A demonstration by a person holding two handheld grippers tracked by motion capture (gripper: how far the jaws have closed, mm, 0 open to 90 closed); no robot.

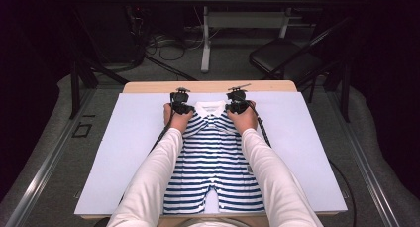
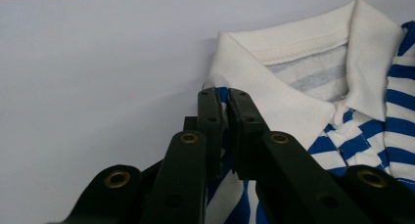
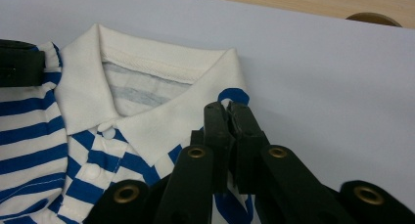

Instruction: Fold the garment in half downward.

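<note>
Both tools pinching striped romper (image 1: pixel 213 157) shoulders: left tool (image 1: pixel 179 108) at collar's 9 o'clock, right tool (image 1: pixel 237 107) at 3 o'clock.

A wooden table (image 1: pixel 148 86) carries a pale mat (image 1: pixel 124 152) that covers nearly all of its top; bare wood shows along the 12 o'clock edge. A blue-and-white striped romper (image 1: pixel 213 162) lies flat on the mat's middle, collar (image 1: pixel 210 108) toward 12 o'clock, legs toward 6 o'clock.
</note>
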